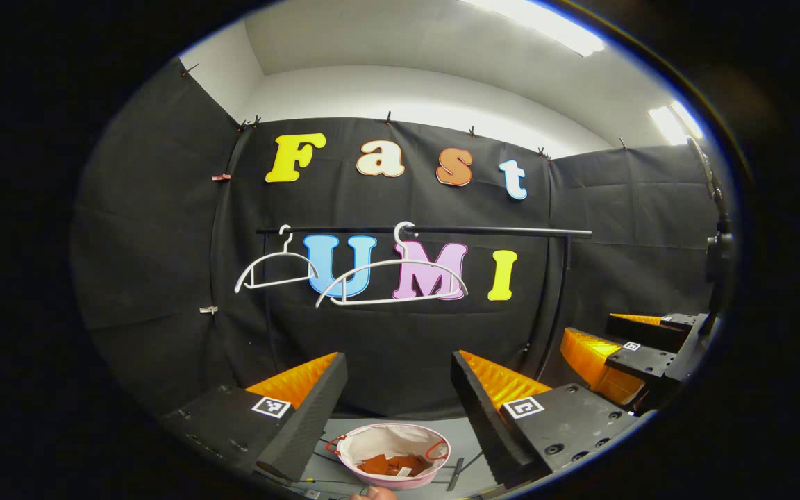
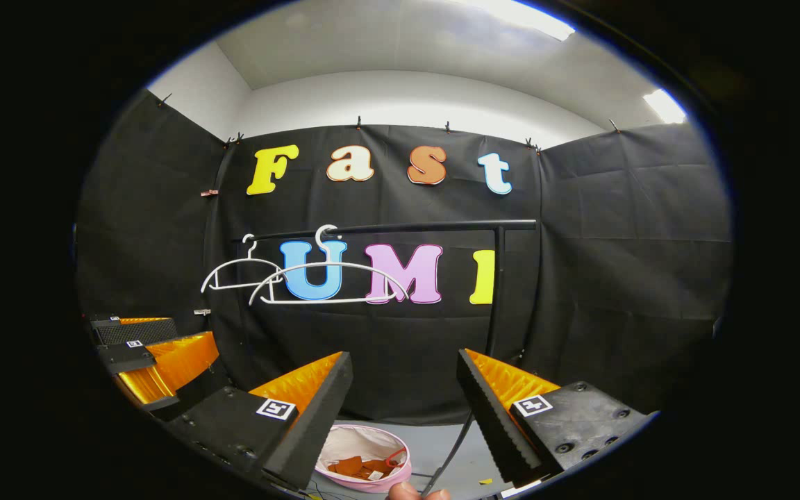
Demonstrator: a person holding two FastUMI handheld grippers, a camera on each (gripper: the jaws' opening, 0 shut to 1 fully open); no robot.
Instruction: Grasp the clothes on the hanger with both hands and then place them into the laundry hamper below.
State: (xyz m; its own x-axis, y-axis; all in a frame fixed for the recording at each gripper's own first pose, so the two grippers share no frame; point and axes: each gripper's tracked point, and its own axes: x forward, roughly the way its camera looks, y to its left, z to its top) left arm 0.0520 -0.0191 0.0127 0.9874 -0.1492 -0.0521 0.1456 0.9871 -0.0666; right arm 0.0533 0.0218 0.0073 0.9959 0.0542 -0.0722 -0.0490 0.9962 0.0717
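Two bare white hangers point(image 1: 392, 276) point(image 2: 330, 281) hang on a black rail point(image 1: 442, 230) point(image 2: 400, 228) against the back wall. Below stands a pink laundry hamper point(image 1: 393, 455) point(image 2: 367, 462) with a white lining. An orange garment point(image 1: 393, 464) point(image 2: 362, 467) lies inside it. My left gripper point(image 1: 398, 389) is open above the hamper with nothing between its fingers. My right gripper point(image 2: 403, 392) is open too, and empty. The right gripper point(image 1: 632, 351) also appears at the right of the left gripper view, and the left gripper point(image 2: 146, 357) at the left of the right gripper view.
The rail rests on a black upright post point(image 1: 558, 305) point(image 2: 494, 292). The hamper stands on a grey floor point(image 1: 469, 444) with thin cables point(image 2: 450, 444) beside it. A fingertip point(image 1: 372, 493) shows at the bottom edge.
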